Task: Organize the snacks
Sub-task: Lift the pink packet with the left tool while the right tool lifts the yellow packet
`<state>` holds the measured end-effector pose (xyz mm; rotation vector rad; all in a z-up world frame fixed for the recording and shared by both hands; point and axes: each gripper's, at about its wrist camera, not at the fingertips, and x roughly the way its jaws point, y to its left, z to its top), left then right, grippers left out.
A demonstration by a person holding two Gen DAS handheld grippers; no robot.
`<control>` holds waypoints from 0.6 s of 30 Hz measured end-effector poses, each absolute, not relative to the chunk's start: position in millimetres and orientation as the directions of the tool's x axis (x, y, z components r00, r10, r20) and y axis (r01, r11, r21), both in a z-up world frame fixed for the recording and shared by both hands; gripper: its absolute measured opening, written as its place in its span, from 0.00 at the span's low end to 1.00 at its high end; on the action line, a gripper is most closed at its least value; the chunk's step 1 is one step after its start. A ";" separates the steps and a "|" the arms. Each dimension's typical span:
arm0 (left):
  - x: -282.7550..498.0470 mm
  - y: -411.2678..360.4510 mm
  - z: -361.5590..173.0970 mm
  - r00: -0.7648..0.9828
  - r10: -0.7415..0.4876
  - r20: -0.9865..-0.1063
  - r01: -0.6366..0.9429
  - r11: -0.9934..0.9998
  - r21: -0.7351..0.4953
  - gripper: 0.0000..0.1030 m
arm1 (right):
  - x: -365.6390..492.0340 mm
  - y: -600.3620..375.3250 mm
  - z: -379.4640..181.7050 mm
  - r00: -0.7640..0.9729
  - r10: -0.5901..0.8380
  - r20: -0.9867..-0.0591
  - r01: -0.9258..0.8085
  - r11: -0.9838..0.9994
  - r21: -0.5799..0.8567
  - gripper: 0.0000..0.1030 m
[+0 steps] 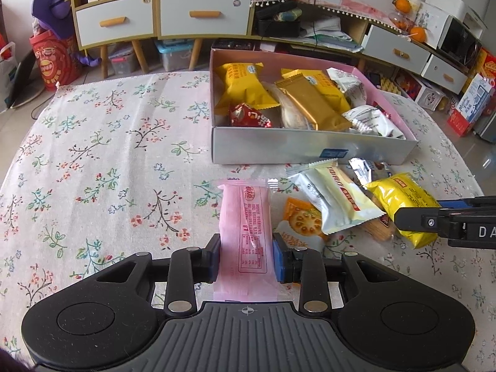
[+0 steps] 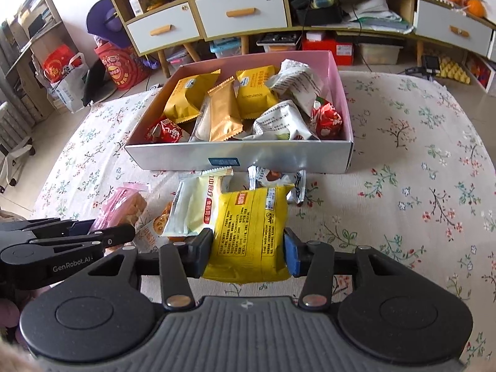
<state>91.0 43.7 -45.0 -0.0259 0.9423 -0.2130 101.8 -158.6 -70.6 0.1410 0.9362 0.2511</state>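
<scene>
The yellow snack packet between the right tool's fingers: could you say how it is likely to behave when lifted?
The yellow snack packet looks puffy and light, so it should lift easily. Its glossy wrapper may slip or crumple between the right tool pads. Its free end will probably sag.

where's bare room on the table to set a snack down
Bare floral tablecloth runs wide beside the snack box, on the side away from the loose pile, and again on the box's other side. Crowded: the strip in front of the box, where the pink packet, yellow packet and other wrappers lie.
</scene>
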 end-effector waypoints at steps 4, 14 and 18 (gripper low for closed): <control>87.6 40.8 -40.5 0.572 -0.198 -0.796 0.174 0.978 -0.118 0.29 | 99.7 -162.5 -67.4 0.565 0.287 -0.774 -0.149 0.958 0.246 0.40; 79.5 33.3 -30.0 0.572 -0.213 -0.792 0.185 0.974 -0.128 0.29 | 93.4 -172.8 -59.7 0.565 0.309 -0.765 -0.117 0.948 0.296 0.36; 77.5 31.6 -28.7 0.568 -0.214 -0.794 0.186 0.974 -0.129 0.29 | 93.5 -173.6 -60.2 0.561 0.290 -0.775 -0.112 0.955 0.276 0.36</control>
